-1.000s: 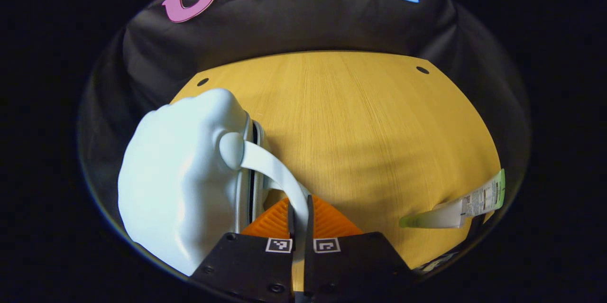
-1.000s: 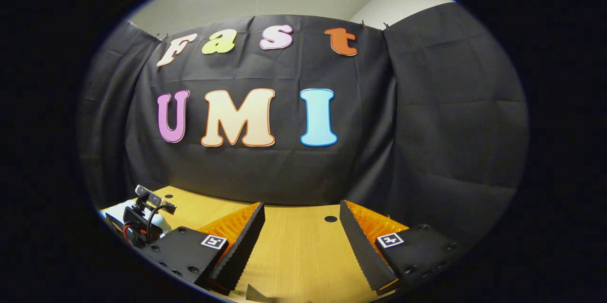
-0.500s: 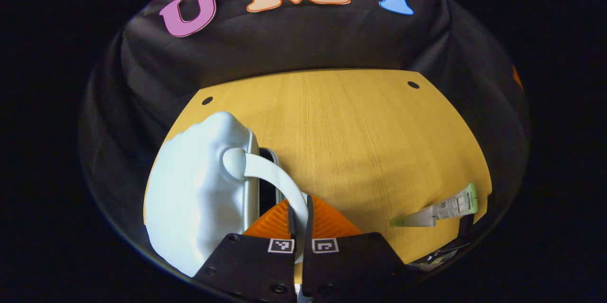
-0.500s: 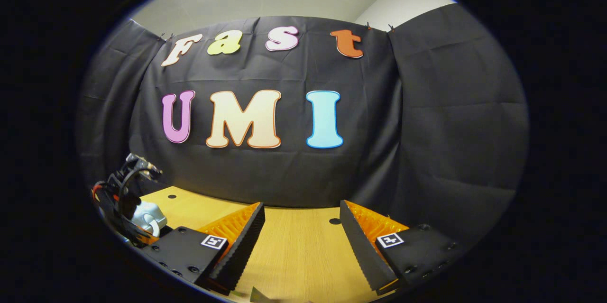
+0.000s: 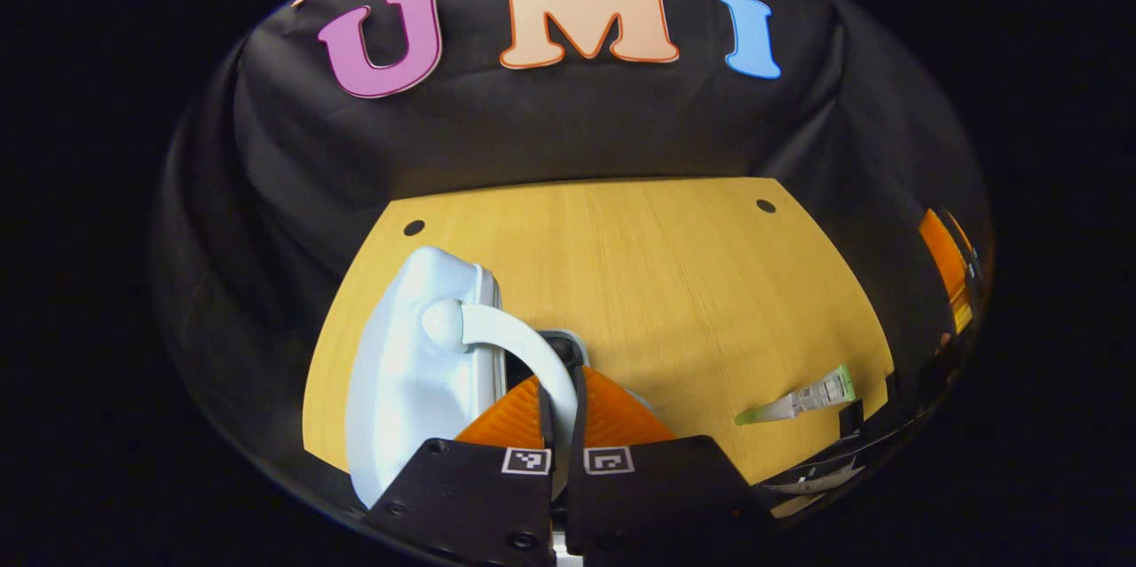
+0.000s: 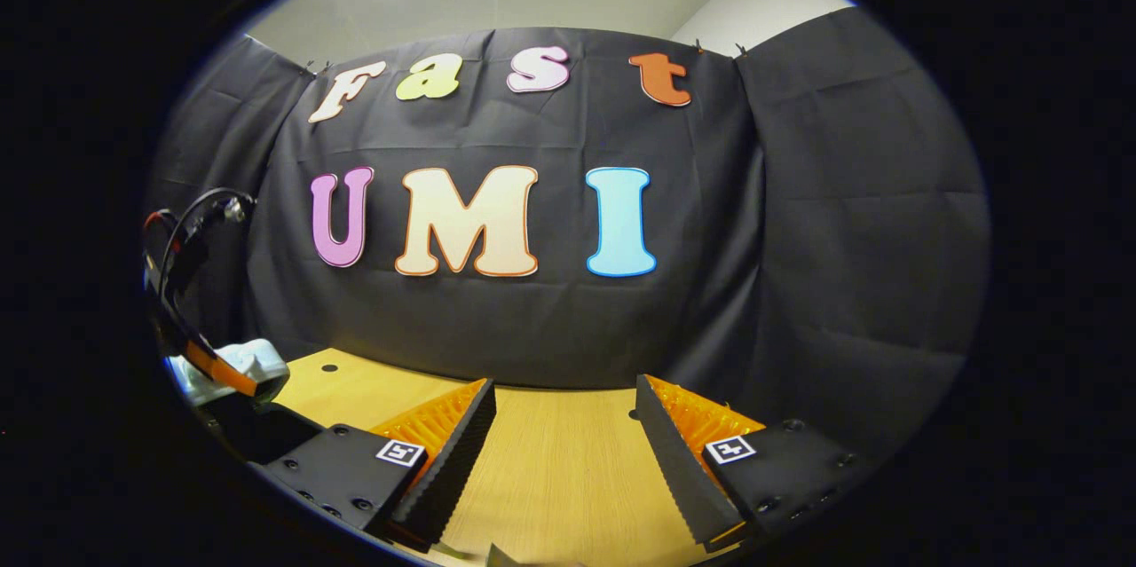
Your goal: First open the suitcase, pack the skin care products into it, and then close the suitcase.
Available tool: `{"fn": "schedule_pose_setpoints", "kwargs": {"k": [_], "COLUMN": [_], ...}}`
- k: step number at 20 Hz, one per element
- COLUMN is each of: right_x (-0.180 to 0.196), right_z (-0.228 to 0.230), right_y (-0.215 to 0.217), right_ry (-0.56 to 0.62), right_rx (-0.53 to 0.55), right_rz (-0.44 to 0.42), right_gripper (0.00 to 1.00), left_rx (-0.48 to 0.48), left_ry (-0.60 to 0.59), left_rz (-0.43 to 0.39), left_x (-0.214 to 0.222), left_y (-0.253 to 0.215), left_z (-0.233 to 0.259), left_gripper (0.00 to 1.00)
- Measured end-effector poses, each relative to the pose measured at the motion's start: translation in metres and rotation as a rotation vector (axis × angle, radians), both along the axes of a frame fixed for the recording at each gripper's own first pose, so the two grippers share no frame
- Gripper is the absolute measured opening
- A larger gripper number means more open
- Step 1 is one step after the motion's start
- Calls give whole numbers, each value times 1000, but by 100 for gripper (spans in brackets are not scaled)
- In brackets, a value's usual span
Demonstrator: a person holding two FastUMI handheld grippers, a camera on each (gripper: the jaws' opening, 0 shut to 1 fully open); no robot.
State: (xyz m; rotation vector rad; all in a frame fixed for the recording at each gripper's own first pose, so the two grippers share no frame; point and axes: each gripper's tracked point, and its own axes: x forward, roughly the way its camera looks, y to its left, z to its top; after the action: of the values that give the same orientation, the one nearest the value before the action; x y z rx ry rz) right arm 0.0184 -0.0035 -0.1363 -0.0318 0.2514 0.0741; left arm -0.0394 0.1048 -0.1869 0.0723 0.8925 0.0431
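Left gripper view shows us our left gripper (image 5: 559, 398) closest of all, its two orange fingers pinched tight on the curved handle (image 5: 524, 345) of the little pale blue suitcase (image 5: 417, 372). We hold the handle because we think it lets us lift the lid, and a dark gap (image 5: 532, 363) shows beside the lid, so the case looks partly open. A bit farther off to the side, a small tube of skin cream (image 5: 794, 403) lies flat on the yellow table (image 5: 639, 265), well apart from the case and not packed yet. In the right gripper view, our right gripper (image 6: 568, 452) hangs above the table with its fingers wide and nothing between them. It is probably waiting to grab the tube.
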Motion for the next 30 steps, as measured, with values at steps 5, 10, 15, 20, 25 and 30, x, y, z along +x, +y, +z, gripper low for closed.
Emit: {"fn": "schedule_pose_setpoints", "kwargs": {"k": [5,10,15,20,25,30], "right_x": [-3,-5,-8,-13,-19,-27], "right_z": [-2,2,1,2,4,5], "right_y": [10,21,40,62,85,97], "right_ry": [6,0,8,1,-9,-23], "right_rx": [-6,-20,-27,-45,-42,-65], "right_rz": [1,2,0,-9,-43,-93], "right_gripper": [98,99,98,99,98,100], "left_rx": [42,102,161,214,191,198], "left_ry": [-58,-91,-130,-155,-188,-189], "left_rz": [50,49,99,164,217,249], "left_x": [5,3,3,-4,-8,-16], "left_y": [55,99,160,227,281,340], "left_z": [36,54,65,70,66,45], "left_gripper": [0,0,0,0,0,0]}}
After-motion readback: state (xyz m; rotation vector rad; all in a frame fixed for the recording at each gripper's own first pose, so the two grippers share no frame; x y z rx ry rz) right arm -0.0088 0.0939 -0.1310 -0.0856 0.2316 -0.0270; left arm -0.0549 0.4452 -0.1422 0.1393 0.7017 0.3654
